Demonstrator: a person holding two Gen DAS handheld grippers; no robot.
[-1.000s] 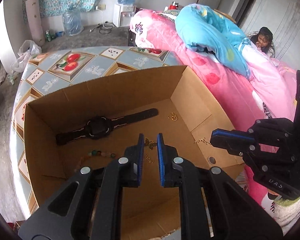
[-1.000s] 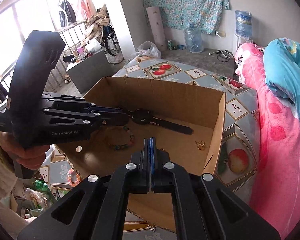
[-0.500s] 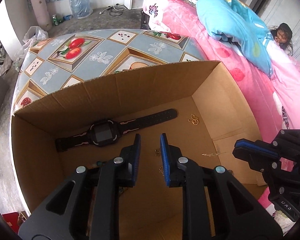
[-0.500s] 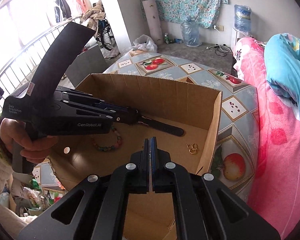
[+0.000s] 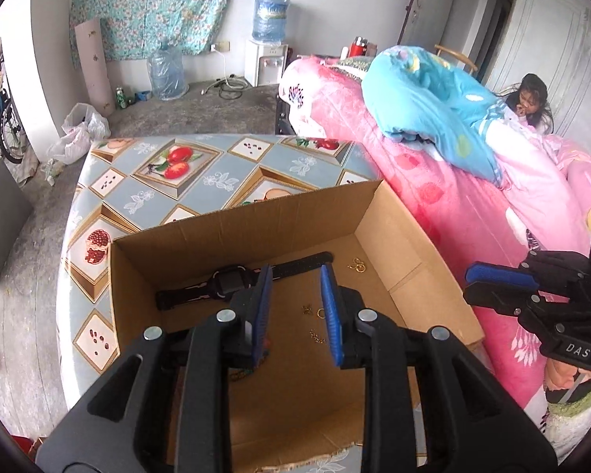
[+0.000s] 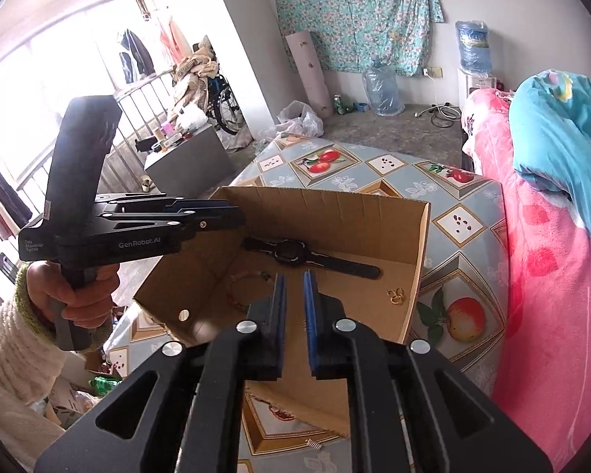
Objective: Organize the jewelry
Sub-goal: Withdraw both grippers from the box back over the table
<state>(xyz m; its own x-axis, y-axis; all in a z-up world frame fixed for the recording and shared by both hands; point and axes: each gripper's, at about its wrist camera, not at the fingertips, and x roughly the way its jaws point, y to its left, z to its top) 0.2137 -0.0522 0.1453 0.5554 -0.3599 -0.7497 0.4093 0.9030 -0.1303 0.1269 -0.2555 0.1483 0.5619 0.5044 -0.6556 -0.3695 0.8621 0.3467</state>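
Note:
An open cardboard box (image 5: 236, 232) sits on the table. On its floor lie a black watch (image 5: 226, 283), a pair of gold rings (image 5: 356, 265), small gold pieces (image 5: 311, 310) and a thin chain (image 5: 318, 337). My left gripper (image 5: 296, 276) hovers above the box, its jaws opening with nothing between them. In the right wrist view the watch (image 6: 291, 255), a bead bracelet (image 6: 240, 287) and the gold rings (image 6: 396, 295) show past my right gripper (image 6: 294, 280). Its jaws are also opening and hold nothing. The left gripper (image 6: 232, 215) is held in a hand over the box's left side.
The table (image 5: 157, 181) has a fruit-pattern cloth. A bed with a pink cover (image 5: 433, 181) and a blue quilt (image 5: 425, 94) runs along its right side, with a person (image 5: 530, 98) at the far end. Water bottles (image 5: 167, 75) and a grey block (image 6: 189, 157) stand on the floor.
Both grippers have risen and drawn back from the box floor. The right jaws have gone from shut to slightly parted, and the left jaws have spread wider.

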